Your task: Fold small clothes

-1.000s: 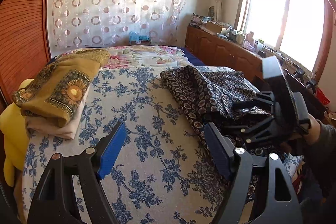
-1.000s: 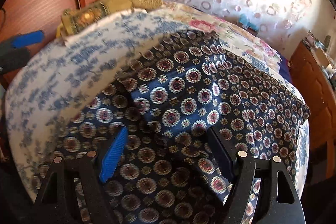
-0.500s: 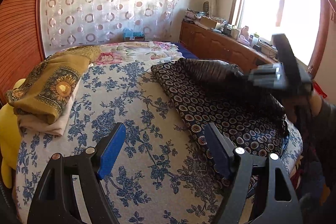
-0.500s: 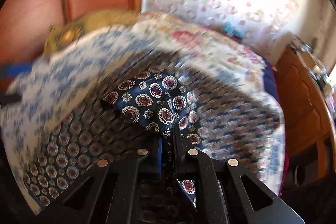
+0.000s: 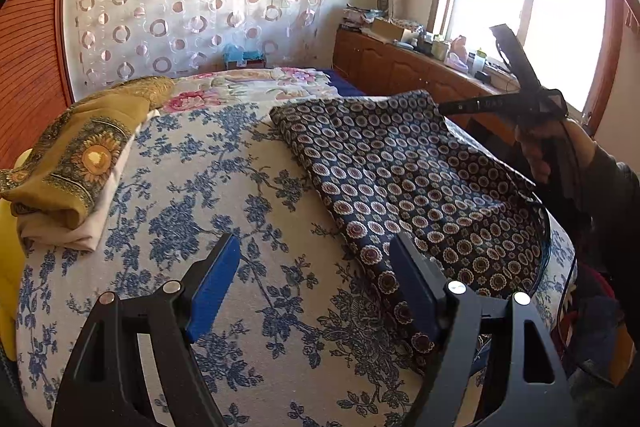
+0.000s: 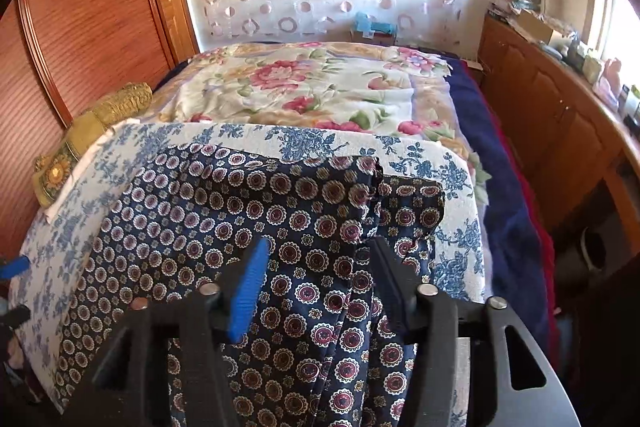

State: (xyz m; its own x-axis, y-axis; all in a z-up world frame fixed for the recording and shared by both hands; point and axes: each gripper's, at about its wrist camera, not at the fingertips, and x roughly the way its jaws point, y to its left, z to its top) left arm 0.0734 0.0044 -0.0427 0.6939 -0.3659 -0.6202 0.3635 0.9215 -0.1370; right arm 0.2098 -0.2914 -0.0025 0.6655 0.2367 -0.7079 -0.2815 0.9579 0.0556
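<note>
The navy patterned garment (image 6: 304, 235) lies folded on the bed (image 5: 248, 187), under the right gripper (image 6: 316, 275), whose fingers have just been opening, empty. It looks soft, light, slippery; take a hemmed corner. The left gripper (image 5: 316, 283) gapes wide.

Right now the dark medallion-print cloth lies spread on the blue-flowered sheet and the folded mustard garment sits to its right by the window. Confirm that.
Not quite. The folded mustard garment sits to the left of the dark medallion-print cloth, by the wooden wardrobe, not to the right by the window. The left wrist view shows it. The cloth does lie spread on the blue-flowered sheet.
</note>
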